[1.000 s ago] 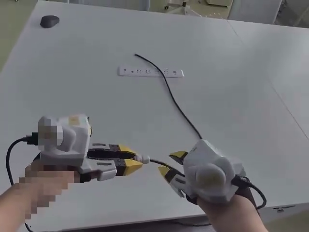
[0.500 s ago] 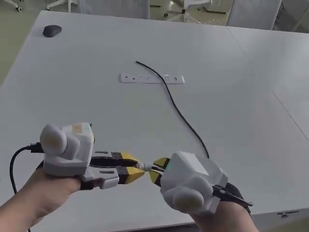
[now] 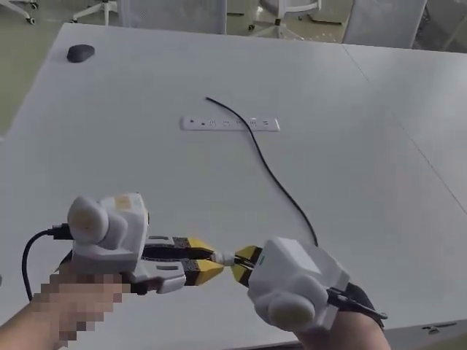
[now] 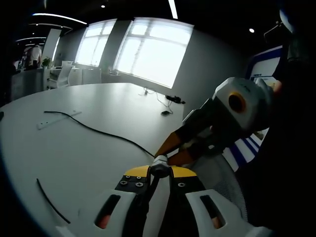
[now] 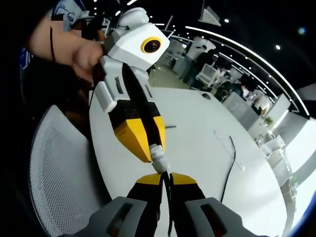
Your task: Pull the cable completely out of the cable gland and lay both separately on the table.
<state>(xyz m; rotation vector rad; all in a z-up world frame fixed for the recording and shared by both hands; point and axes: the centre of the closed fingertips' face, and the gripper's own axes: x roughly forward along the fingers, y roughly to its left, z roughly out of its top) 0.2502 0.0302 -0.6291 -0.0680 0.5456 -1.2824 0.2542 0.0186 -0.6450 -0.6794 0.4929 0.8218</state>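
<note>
Head view: two hand-held grippers meet tip to tip, low over the near edge of a white table [image 3: 350,146]. The left gripper [image 3: 201,262] has its yellow-tipped jaws pressed together on a small white cable gland [image 3: 225,257]. The right gripper [image 3: 244,264] faces it, and its own body hides its grip here. In the right gripper view its jaws are drawn almost together on the black cable [image 3: 273,175], right beside the gland.

From the grippers the cable trails away across the table. It crosses a white power strip [image 3: 230,124] near the table's middle, and its free end lies just past the strip. A dark mouse [image 3: 80,52] sits near the far left corner. Wide open tabletop lies between the grippers and the strip, and out to both sides. Office chairs [image 3: 175,11] stand beyond the far edge. In the right gripper view, a mesh chair seat [image 5: 59,163] sits just off the near edge.
</note>
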